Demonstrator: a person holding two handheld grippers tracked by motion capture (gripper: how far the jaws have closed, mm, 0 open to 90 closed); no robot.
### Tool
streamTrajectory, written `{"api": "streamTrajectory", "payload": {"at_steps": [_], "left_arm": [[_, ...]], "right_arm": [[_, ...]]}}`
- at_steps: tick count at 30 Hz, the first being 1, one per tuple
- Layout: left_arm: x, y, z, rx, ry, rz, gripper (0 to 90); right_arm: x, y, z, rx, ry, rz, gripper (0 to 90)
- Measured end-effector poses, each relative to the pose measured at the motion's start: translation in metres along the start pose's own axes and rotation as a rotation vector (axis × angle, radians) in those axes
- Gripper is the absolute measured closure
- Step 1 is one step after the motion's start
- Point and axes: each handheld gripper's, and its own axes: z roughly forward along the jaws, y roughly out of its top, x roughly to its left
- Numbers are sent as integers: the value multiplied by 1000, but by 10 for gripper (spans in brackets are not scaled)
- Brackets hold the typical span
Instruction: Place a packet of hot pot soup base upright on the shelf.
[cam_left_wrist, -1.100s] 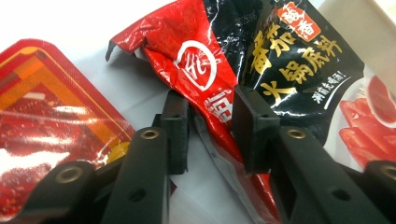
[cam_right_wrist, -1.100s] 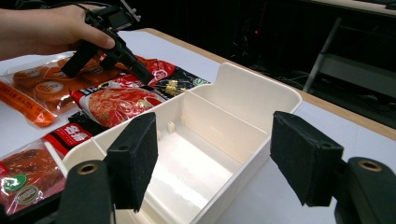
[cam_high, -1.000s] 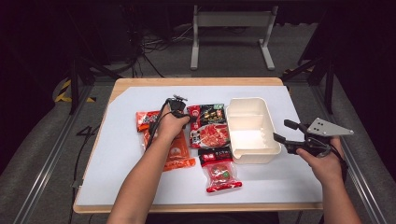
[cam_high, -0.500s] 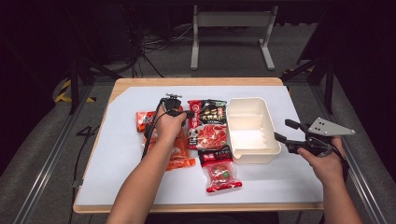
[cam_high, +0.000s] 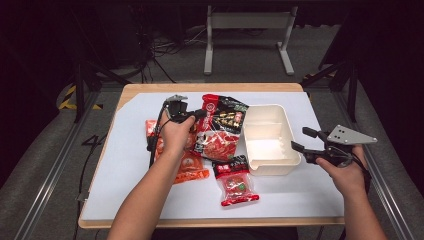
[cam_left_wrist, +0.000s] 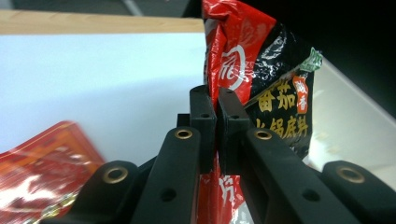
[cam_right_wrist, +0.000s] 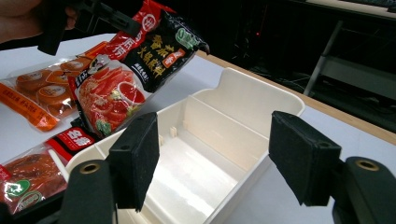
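Observation:
A red and black sauce packet (cam_high: 219, 126) hangs lifted above the white mat, its lower end near the table. My left gripper (cam_high: 199, 114) is shut on the packet's left edge; in the left gripper view both jaws pinch the red foil of the packet (cam_left_wrist: 243, 74). A white divided bin (cam_high: 269, 139) stands just right of the packet. My right gripper (cam_high: 303, 139) is open, held to the right of the bin with nothing between its pads (cam_right_wrist: 135, 158). The right gripper view looks into the bin (cam_right_wrist: 219, 135) and shows the raised packet (cam_right_wrist: 135, 65) beyond it.
An orange packet (cam_high: 187, 162) lies under my left forearm. A small red packet (cam_high: 235, 181) lies in front of the bin. The white mat (cam_high: 125, 150) covers a wooden table. Metal rails run along both sides; a grey stand sits behind.
My left gripper has lifted the red and black packet off the mat and carried it a little back and up. The right gripper has barely moved.

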Motion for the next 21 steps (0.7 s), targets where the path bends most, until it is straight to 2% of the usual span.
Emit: {"api": "streamTrajectory", "payload": {"at_steps": [5, 8, 12, 13, 15, 21], "left_arm": [[-10, 2, -12, -18, -11, 42, 874], [-14, 2, -17, -33, -9, 52, 876], [-21, 3, -28, -70, -16, 78, 875], [-25, 4, -33, -96, -35, 97, 874], [-27, 4, -35, -111, -35, 102, 875], [-40, 7, -52, -165, -69, 141, 875]], "right_arm": [[1, 3, 1, -16, 22, 23, 353], [2, 5, 2, -23, 31, 31, 361], [7, 12, 5, -24, 51, 54, 390], [9, 13, 6, -21, 57, 63, 403], [12, 17, 8, -22, 80, 86, 414], [21, 29, 17, -19, 99, 85, 426]]}}
